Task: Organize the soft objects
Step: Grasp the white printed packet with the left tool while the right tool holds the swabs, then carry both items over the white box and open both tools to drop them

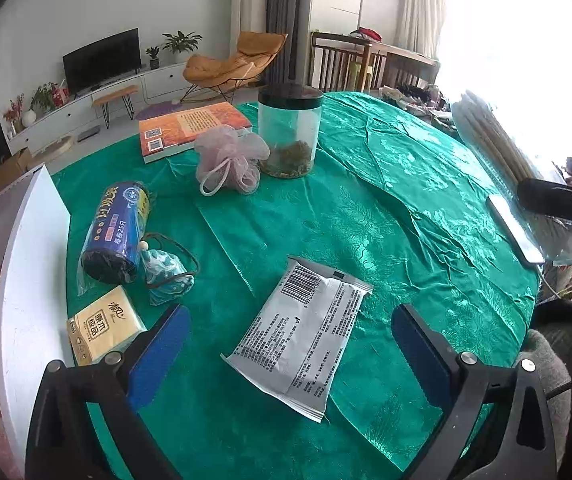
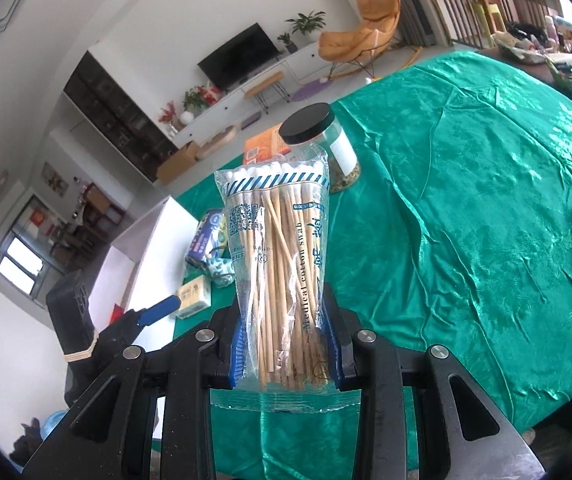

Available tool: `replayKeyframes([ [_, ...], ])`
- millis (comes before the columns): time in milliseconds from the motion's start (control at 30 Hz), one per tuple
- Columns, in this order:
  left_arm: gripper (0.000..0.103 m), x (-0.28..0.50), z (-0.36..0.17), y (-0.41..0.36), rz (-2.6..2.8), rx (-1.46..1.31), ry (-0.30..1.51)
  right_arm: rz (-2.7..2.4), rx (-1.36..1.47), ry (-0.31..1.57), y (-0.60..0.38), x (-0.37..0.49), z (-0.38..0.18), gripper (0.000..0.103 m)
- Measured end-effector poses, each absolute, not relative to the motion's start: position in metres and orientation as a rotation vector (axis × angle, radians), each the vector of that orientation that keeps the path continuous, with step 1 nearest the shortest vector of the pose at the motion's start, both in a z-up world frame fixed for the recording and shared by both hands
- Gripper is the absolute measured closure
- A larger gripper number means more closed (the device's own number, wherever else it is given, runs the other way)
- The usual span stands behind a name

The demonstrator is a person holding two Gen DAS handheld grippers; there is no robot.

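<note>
Two grippers: we hold one in each hand above a table draped in a green cloth (image 1: 425, 184).
Left gripper (image 1: 289, 354): we see its blue-padded jaws spread wide with nothing between the pads; it hovers over the cloth.
White packet (image 1: 305, 332): it lies flat on the cloth, barcode side up, below and between the left jaws, touched by neither.
Right gripper (image 2: 286, 344): we see its jaws clamped on the lower part of a clear bag of cotton swabs (image 2: 278, 256), which stands upright, raised off the cloth.
Pink mesh bath puff (image 1: 230, 158): it sits on the cloth, touching a clear jar (image 1: 289, 130) with a black lid, in front of an orange book (image 1: 190, 128).
Blue roll (image 1: 120, 232): it lies near the table's left edge, a small teal pouch (image 1: 166, 270) just beside it.
Yellow tissue pack (image 1: 102, 326): it rests next to the left jaw, near the white box (image 1: 34, 264) at the table's edge.
Phone (image 1: 515, 228): we find it near the right edge of the cloth.
</note>
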State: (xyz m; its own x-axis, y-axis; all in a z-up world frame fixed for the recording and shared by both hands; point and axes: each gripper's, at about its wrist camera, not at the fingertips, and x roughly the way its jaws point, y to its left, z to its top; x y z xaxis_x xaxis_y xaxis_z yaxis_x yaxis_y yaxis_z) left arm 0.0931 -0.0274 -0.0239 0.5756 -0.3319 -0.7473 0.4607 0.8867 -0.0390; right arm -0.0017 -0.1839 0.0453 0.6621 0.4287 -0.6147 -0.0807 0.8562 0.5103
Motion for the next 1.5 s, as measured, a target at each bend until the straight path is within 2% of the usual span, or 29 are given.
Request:
replayKeyframes([
  [167, 0.002, 0.109, -0.076, -0.078, -0.487, 0.442, 0.935, 0.281, 0.482, 0.82, -0.19, -0.006, 0.039, 0.069],
  [300, 0.0, 0.125, -0.095, -0.079, -0.475, 0.384, 0.991, 0.293, 0.472, 0.829, -0.188, -0.011, 0.035, 0.069],
  [333, 0.012, 0.128, -0.094, -0.076, -0.477, 0.35, 1.003, 0.297, 0.471, 0.831, -0.188, -0.012, 0.035, 0.069],
  [367, 0.025, 0.129, -0.091, -0.072, -0.452, 0.315, 0.988, 0.298, 0.47, 0.832, -0.188, -0.013, 0.035, 0.069],
  [433, 0.033, 0.131, -0.086, -0.065, -0.446, 0.254, 0.999, 0.3, 0.47, 0.833, -0.189, -0.013, 0.034, 0.069],
  [567, 0.033, 0.118, -0.065, -0.038, -0.443, 0.078, 0.974, 0.311, 0.467, 0.831, -0.184, -0.01, 0.036, 0.069],
  [700, 0.033, 0.09, -0.013, 0.014, -0.436, -0.125, 0.871, 0.348, 0.433, 0.82, -0.165, -0.013, 0.051, 0.069],
  [833, 0.033, 0.051, 0.043, 0.087, -0.357, -0.183, 0.743, 0.43, 0.374, 0.796, -0.123, -0.013, 0.078, 0.069],
  [967, 0.033, 0.015, 0.075, 0.169, -0.17, -0.142, 0.676, 0.564, 0.294, 0.767, -0.054, -0.01, 0.106, 0.069],
  [1100, 0.032, -0.009, 0.067, 0.242, 0.068, -0.095, 0.69, 0.723, 0.212, 0.772, 0.034, -0.01, 0.118, 0.069],
  [1167, 0.023, -0.016, 0.053, 0.27, 0.176, -0.091, 0.714, 0.791, 0.168, 0.788, 0.077, -0.012, 0.114, 0.069],
  [1200, 0.008, -0.018, 0.043, 0.282, 0.219, -0.098, 0.731, 0.821, 0.148, 0.804, 0.097, -0.013, 0.108, 0.068],
  [1233, 0.0, -0.021, 0.035, 0.293, 0.257, -0.115, 0.747, 0.851, 0.133, 0.825, 0.117, -0.013, 0.1, 0.065],
  [1267, 0.0, -0.024, 0.028, 0.301, 0.289, -0.137, 0.749, 0.88, 0.122, 0.855, 0.134, -0.014, 0.09, 0.063],
  [1333, 0.0, -0.029, 0.019, 0.31, 0.326, -0.171, 0.755, 0.932, 0.099, 0.927, 0.161, -0.015, 0.07, 0.03],
  [1400, 0.0, -0.031, 0.017, 0.309, 0.335, -0.18, 0.742, 0.927, 0.094, 0.956, 0.166, -0.014, 0.056, 0.029],
  [1500, 0.0, -0.029, 0.025, 0.293, 0.306, -0.177, 0.692, 0.824, 0.047, 0.901, 0.141, -0.011, 0.047, 0.03],
])
